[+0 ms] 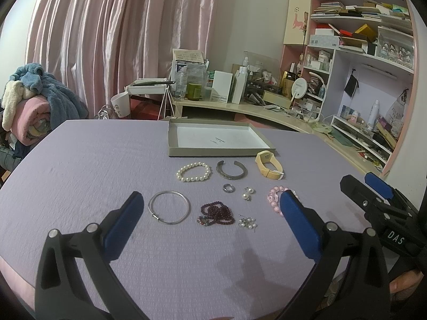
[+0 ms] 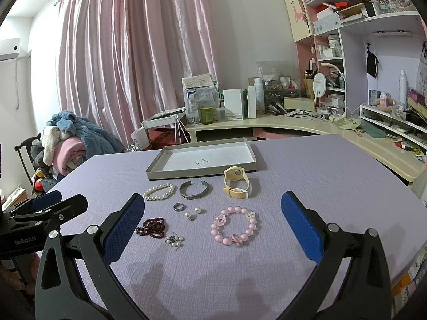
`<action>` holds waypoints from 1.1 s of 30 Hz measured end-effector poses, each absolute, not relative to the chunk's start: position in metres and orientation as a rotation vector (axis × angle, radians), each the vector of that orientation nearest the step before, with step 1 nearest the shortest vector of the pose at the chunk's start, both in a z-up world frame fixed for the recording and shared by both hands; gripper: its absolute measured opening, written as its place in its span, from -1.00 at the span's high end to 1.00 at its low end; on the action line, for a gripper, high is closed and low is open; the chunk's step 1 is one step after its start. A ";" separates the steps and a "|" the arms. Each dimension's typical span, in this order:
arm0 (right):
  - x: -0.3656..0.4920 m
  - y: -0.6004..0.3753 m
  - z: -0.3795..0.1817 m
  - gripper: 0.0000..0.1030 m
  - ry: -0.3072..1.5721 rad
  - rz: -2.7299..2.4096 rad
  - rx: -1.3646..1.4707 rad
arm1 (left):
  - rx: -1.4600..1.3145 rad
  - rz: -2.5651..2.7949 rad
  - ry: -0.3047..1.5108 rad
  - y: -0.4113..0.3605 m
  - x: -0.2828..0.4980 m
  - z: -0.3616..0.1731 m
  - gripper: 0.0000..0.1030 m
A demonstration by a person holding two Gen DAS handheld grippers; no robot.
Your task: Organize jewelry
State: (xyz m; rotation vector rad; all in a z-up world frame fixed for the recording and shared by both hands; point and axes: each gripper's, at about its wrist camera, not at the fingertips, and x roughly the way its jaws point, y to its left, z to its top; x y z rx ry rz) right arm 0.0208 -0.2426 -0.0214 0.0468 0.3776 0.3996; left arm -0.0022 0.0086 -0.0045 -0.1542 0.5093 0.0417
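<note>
Blue-padded and spread wide, our left tongs point(image 1: 210, 208) and right tongs point(image 2: 213, 208) both hang released above the lilac counter point(image 2: 333, 176), gripping nothing. Nearest to us, between the left fingers, we see a thin silver hoop bangle point(image 1: 169, 207), a heap of dark red beads point(image 1: 217, 212) beside it, and a small cluster of pearl earrings point(image 1: 247, 222). Between the right fingers lies a pink bead bracelet point(image 2: 234, 226), flat on the cloth. A little farther we find a grey ring point(image 1: 229, 188) and a pair of pearl studs point(image 1: 247, 192), just beside each other. Beyond those runs a row: a white pearl bracelet point(image 1: 193, 172), an open silver cuff point(image 1: 231, 170) and a cream watch point(image 2: 237, 182) standing on its strap. Farthest on the counter sits a shallow grey box lid point(image 1: 170, 138) with a white floor, holding no jewelry; all pieces lie outside it. Behind, we see pink curtains point(image 2: 133, 53) and cluttered shelves point(image 2: 373, 18).
</note>
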 end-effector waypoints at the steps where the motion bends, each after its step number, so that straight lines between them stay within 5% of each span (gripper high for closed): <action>1: 0.021 -0.243 -0.021 -0.97 0.377 0.400 0.047 | -0.154 0.042 0.510 0.009 -0.003 -0.005 -0.96; 33: 0.021 -0.243 -0.023 -0.97 0.379 0.399 0.049 | -0.150 0.041 0.513 0.006 0.000 -0.004 -0.96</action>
